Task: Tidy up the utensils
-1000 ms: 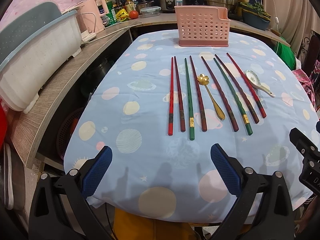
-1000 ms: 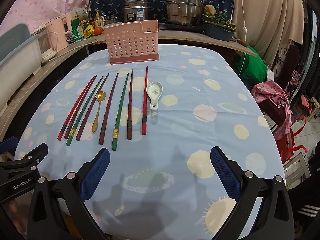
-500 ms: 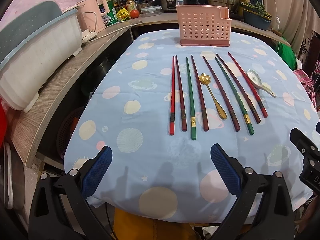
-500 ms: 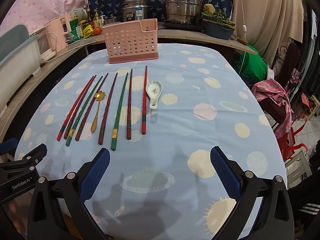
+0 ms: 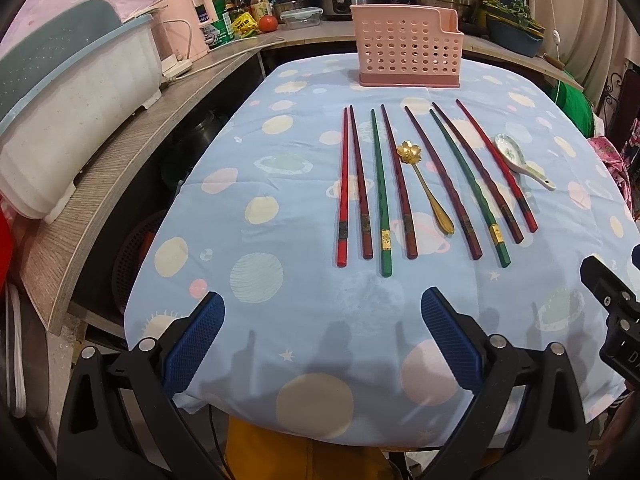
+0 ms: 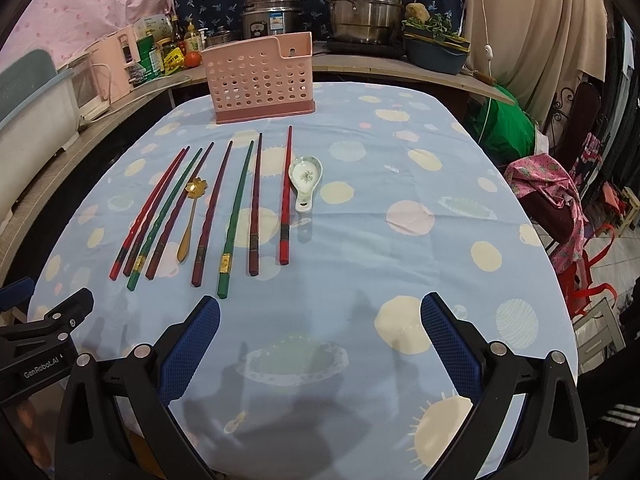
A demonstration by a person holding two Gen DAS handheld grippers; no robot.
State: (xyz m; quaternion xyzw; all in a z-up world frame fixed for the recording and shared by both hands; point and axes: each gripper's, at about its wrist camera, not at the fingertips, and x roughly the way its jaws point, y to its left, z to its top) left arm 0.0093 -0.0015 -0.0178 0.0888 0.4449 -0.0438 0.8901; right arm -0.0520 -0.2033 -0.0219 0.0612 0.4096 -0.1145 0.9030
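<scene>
We see eight long lacquered chopsticks point(image 5: 404, 184) in red, dark maroon and green lying side by side in a row on the table point(image 5: 280, 292), which is covered by a light blue cloth printed with planets and pale circles. Their thick ends point toward us. A slim gold metal spoon with a flower-shaped bowl point(image 5: 426, 186) lies among them, between the fourth and fifth chopstick counted from the left, apart from both. A white ceramic soup spoon with a green floral print point(image 6: 305, 178) rests just beside the outermost red chopstick point(image 6: 285, 196) on the right end of the row. Beyond the row, near the far edge of the table, a pink perforated plastic utensil basket point(image 5: 408, 54) stands upright.

Our left gripper point(image 5: 322, 338) hangs over the near edge of the table with its blue-padded fingers spread wide, holding nothing. Our right gripper point(image 6: 320, 338) is likewise wide and holds nothing, set further right over the cloth. Both are well apart from the utensils.

On the counter behind stand steel pots point(image 6: 362, 12) and a rice cooker point(image 6: 272, 16).
</scene>
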